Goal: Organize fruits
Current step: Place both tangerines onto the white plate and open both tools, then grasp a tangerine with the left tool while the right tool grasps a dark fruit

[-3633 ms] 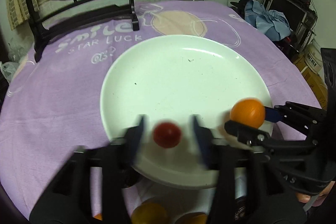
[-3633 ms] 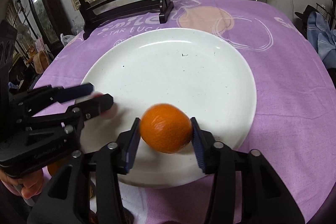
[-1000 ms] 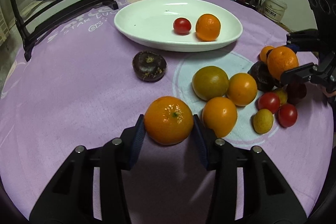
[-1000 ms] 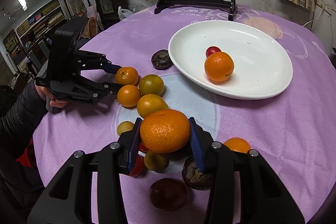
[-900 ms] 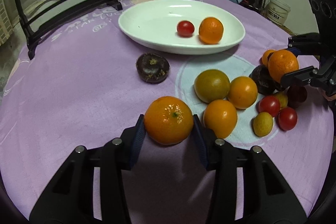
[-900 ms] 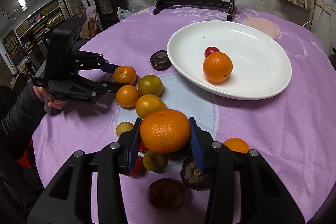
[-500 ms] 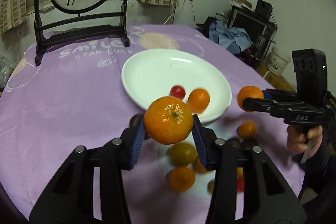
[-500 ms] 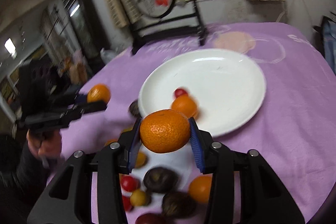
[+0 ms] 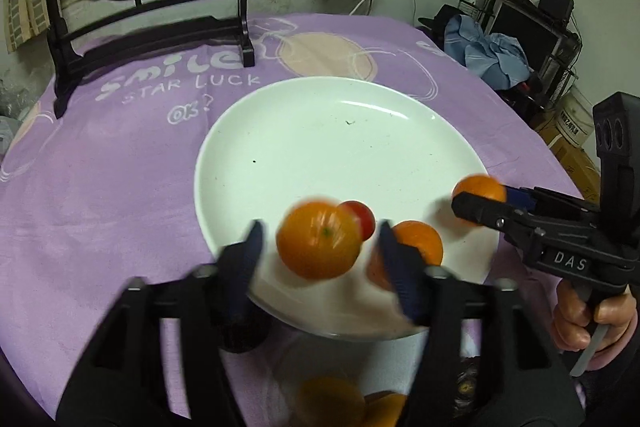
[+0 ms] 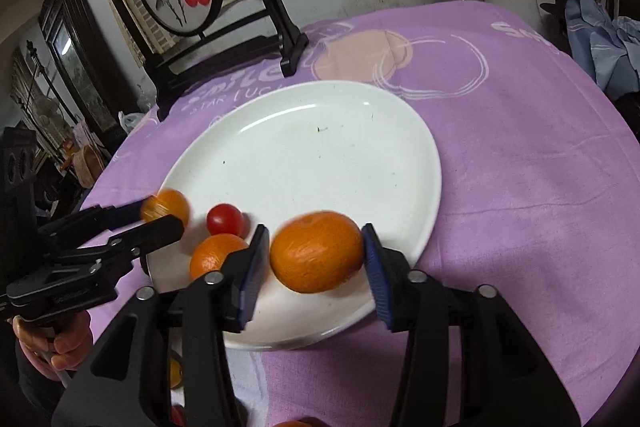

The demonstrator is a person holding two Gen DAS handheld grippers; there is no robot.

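The white plate [image 9: 280, 131] is seen at the desk's [image 9: 100, 187] middle. Since a second ago, both oranges have been carried there. The left gripper [image 9: 318, 247] is opening, its orange [image 9: 318, 241] released above the near rim. The right gripper [image 10: 312, 253] is opening, fingers barely clear of its orange [image 10: 316, 251]. Four fruits are thereby gathered.

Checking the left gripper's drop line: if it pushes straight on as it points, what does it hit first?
Likely the orange between the opening fingers of the left gripper, pads now clear of it. Just beyond it sit the cherry tomato and the white plate. Motion blur makes depth uncertain.
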